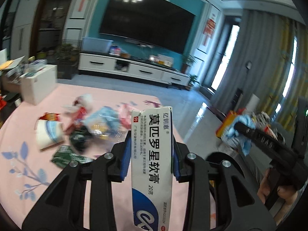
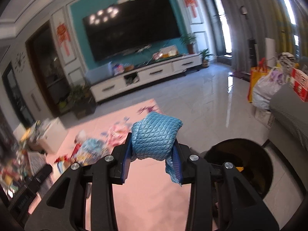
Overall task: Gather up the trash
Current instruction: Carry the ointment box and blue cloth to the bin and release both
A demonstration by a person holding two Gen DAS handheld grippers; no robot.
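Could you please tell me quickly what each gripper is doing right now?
Left gripper: closed on a white and blue ointment box.
Right gripper: closed on a crumpled blue cloth.

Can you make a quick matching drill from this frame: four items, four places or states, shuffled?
Items:
1. ointment box
2. blue cloth
3. paper cup
4. black bin

Places or states:
A. on the tiled floor beside the pink mat, open-topped
B. clamped in the right gripper's jaws
C. lying on its side on the pink mat
D. clamped in the left gripper's jaws

Pairs: 1-D, 2-B, 3-C, 4-A
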